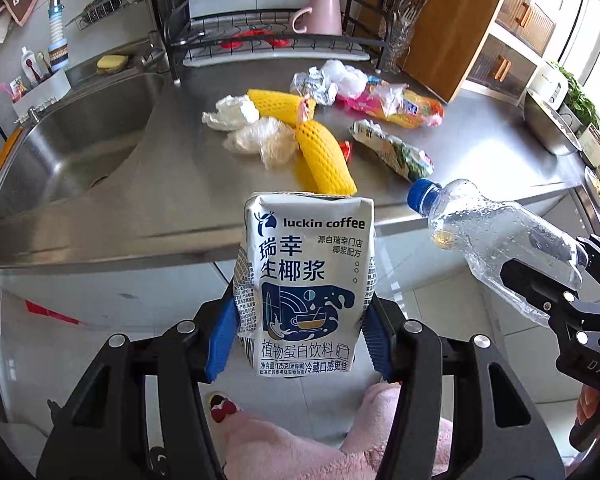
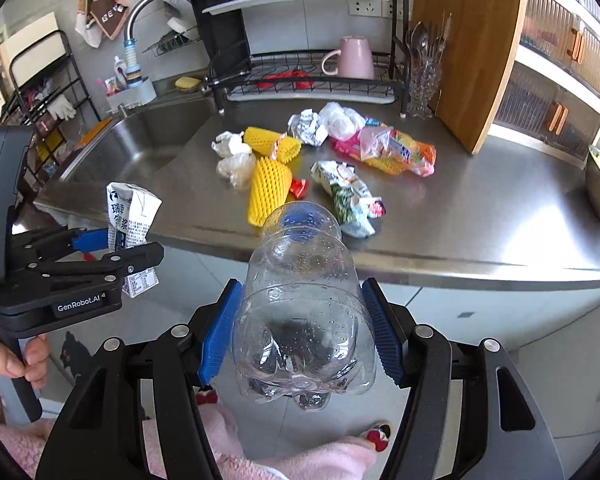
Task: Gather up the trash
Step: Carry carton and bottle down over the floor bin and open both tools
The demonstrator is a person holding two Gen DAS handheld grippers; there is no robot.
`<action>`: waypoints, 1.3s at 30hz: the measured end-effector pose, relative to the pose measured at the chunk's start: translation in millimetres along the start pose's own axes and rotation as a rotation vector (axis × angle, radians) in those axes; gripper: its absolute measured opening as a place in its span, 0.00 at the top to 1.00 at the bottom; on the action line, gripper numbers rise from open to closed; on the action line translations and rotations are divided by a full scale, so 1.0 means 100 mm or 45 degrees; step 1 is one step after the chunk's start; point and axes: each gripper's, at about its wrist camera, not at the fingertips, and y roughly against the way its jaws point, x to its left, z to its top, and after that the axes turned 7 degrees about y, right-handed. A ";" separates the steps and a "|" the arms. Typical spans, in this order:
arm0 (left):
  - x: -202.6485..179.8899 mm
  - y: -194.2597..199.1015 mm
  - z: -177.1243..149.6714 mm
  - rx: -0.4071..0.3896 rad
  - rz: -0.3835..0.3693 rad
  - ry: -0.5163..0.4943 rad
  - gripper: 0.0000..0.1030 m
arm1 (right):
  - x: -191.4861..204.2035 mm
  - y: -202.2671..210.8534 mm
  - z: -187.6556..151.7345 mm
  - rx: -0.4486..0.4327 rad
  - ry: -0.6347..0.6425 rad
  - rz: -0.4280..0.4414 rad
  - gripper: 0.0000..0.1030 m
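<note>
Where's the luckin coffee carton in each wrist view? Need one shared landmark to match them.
Left wrist: luckin coffee carton centre frame, clamped in the left gripper.
Right wrist: carton at left, side-on, in the same gripper.
Shared landmark: pink mug upside down on the dish rack.

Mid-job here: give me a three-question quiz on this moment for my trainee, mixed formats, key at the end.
1. True or false: the left gripper is shut on the coconut milk carton.
2. Which item does the right gripper hold? A) yellow foam net B) clear plastic bottle C) pink mug
3. Fill in: the cap on the clear plastic bottle is ____ in colour.

Key:
1. True; both pads press the carton's sides.
2. B
3. blue; see the bottle cap. The yellow foam net lies on the steel counter; the pink mug sits in the rack.
</note>
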 end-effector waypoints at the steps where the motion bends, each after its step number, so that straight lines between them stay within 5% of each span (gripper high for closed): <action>1: 0.01 -0.06 -0.06 0.023 -0.002 0.001 0.49 | 0.00 -0.06 -0.08 0.031 -0.012 0.007 0.39; 11: 0.13 -0.95 -0.50 0.224 -0.040 0.021 0.49 | -0.05 -0.87 -0.73 0.305 -0.111 0.041 0.39; 15: 0.15 -1.40 -0.65 0.260 -0.094 0.011 0.49 | -0.04 -1.28 -0.98 0.340 -0.106 0.068 0.39; 29: 0.33 -2.98 -0.89 0.512 -0.024 0.070 0.49 | 0.06 -2.61 -1.56 0.444 -0.114 0.065 0.39; 39: 0.35 -3.31 -0.92 0.591 0.009 0.110 0.49 | 0.15 -3.13 -1.80 0.537 -0.135 0.090 0.39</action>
